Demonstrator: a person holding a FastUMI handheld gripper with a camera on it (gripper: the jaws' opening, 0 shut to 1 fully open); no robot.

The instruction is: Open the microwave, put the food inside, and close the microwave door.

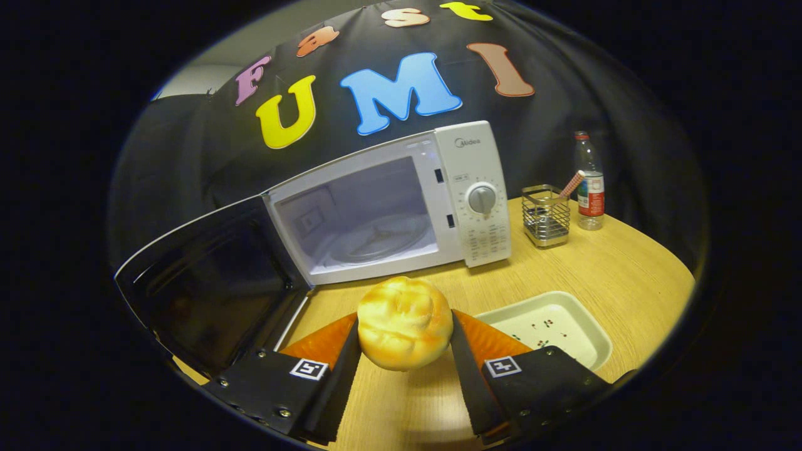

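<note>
A round golden bread bun (405, 322) is pinched between both fingers of my gripper (405, 332), which is shut on it and holds it above the wooden table (626, 275). Beyond the bun stands the white microwave (479, 194). Its dark door (213, 285) hangs wide open to the left. The lit cavity shows a glass turntable (376, 238) with nothing on it. The bun is just in front of the cavity's opening, a short way out from it.
A shallow white tray (554, 326) lies on the table right of my fingers. A wire basket (546, 215) with a striped stick and a plastic bottle (589, 181) stand to the right of the microwave. The open door blocks the left side.
</note>
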